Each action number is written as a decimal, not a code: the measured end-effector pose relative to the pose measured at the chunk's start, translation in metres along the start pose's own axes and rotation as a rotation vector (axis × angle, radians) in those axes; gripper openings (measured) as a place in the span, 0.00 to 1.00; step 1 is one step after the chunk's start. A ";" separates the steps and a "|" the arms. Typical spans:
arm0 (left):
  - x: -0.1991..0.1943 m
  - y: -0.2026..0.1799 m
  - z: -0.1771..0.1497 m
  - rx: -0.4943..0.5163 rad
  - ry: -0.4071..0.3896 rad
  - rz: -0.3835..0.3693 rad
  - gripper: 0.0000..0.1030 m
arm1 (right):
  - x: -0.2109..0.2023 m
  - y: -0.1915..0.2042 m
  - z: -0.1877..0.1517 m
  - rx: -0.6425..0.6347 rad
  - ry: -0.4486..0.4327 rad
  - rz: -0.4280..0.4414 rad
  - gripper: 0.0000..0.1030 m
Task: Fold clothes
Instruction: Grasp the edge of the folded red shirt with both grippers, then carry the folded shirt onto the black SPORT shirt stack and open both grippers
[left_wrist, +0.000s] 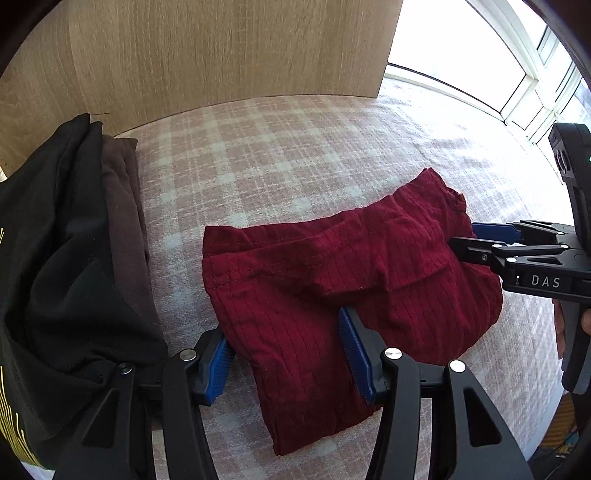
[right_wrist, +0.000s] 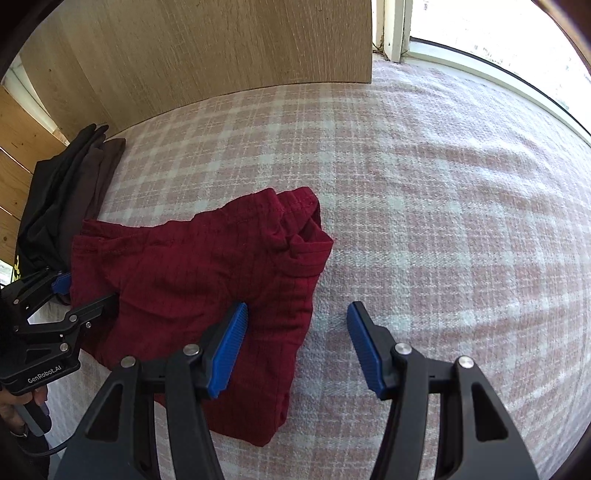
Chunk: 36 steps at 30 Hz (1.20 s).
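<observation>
The dark red ribbed garment (left_wrist: 332, 280) lies on the pink-and-white checked blanket (left_wrist: 295, 147) of the bed, already gathered into a compact, roughly rectangular packet with several layers visible: a hemmed edge runs across its far-left portion and a folded flap lies over its centre. The packet is not yet tidy; its far-right corner stands up in a small bunch and the edges are uneven. At the far left, against the wooden panel (left_wrist: 203, 48), a pile of dark clothes (left_wrist: 66, 240) holds a black garment with yellow print and a brown one beside it; whether this pile is fully folded cannot be told. The left tongs (left_wrist: 286, 354) are wide open and straddle the near-left edge of the red garment, with cloth lying between the blue pads (left_wrist: 354, 350) but not clamped. The right tongs (right_wrist: 297, 345) are also wide open: the left pad rests on or just above the garment near its right edge, and the right pad is over bare blanket, so nothing is held. Judged status: the main folds on the red garment appear complete, and the remaining work is likely a final fold or a flattening of the raised corner, followed by transfer to the pile at the far left. No other unfolded clothing is visible in either view.
</observation>
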<state>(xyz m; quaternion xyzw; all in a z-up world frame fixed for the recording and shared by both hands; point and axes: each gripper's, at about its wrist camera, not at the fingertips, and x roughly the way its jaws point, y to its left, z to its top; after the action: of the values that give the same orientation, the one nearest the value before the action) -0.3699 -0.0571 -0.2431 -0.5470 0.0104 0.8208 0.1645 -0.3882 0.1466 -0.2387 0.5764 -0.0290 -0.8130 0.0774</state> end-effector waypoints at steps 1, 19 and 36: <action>0.000 0.002 0.001 -0.005 -0.001 -0.006 0.47 | 0.000 0.000 0.000 -0.003 0.003 0.002 0.54; -0.021 0.043 -0.010 -0.109 -0.026 -0.154 0.12 | -0.001 -0.004 0.002 0.040 0.016 0.133 0.15; -0.064 0.021 -0.019 -0.088 -0.105 -0.222 0.07 | -0.074 -0.013 -0.019 0.121 -0.097 0.295 0.13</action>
<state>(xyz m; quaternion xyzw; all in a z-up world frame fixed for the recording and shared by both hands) -0.3361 -0.0969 -0.1965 -0.5079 -0.0948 0.8246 0.2305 -0.3471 0.1726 -0.1775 0.5294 -0.1660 -0.8165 0.1598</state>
